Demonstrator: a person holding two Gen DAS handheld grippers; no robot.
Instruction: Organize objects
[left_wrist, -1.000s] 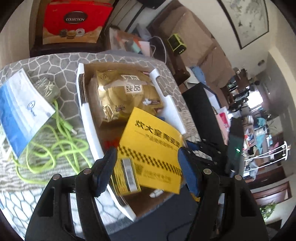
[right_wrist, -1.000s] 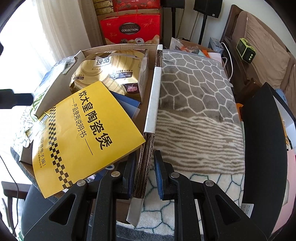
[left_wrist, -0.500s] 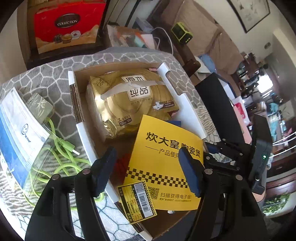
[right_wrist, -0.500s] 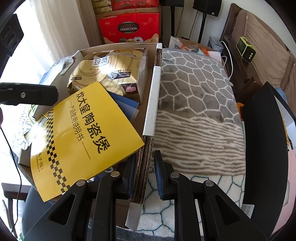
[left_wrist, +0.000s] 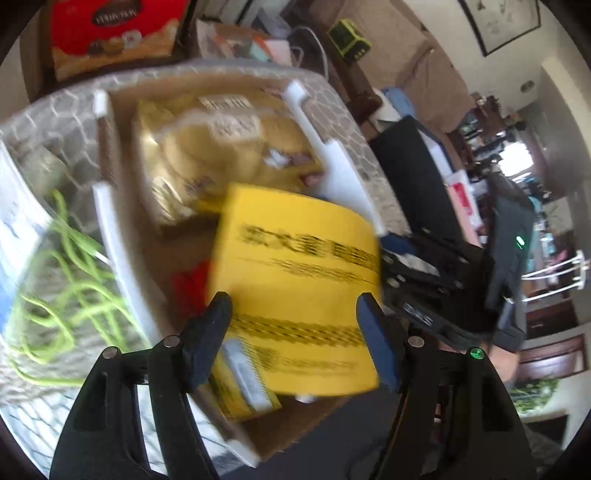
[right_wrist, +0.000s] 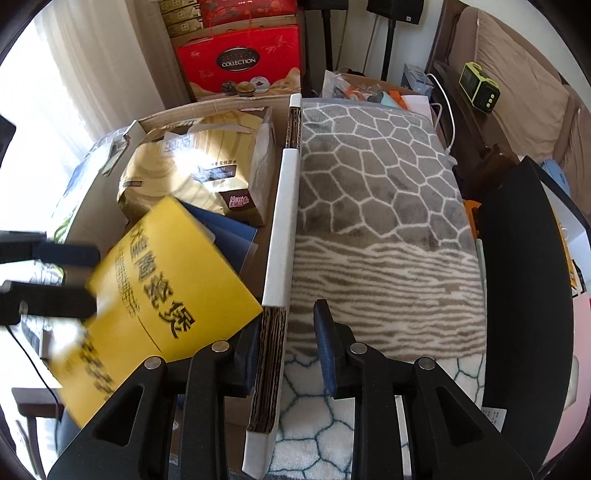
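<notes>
A cardboard box with white edges (right_wrist: 281, 229) (left_wrist: 110, 229) sits on a grey patterned blanket. It holds a gold bag (right_wrist: 195, 166) (left_wrist: 221, 147), a yellow booklet (right_wrist: 159, 295) (left_wrist: 295, 280), blue folders (right_wrist: 229, 229) and a small yellow packet (left_wrist: 243, 391). My left gripper (left_wrist: 293, 314) is open over the booklet's near part; its fingers (right_wrist: 66, 254) straddle the booklet's left edge in the right wrist view. My right gripper (right_wrist: 286, 339) is open around the box's right wall, a gap on the outer side.
A green cable (left_wrist: 62, 295) and a blue-white pouch (left_wrist: 14, 236) lie left of the box. A red gift box (right_wrist: 240, 62) stands behind. The blanket (right_wrist: 380, 206) spreads right of the box. A black chair back (right_wrist: 528, 295) stands at right.
My right gripper has opened off the box wall. My left gripper has moved down and in over the yellow booklet, which has tilted up; the left view is blurred by motion.
</notes>
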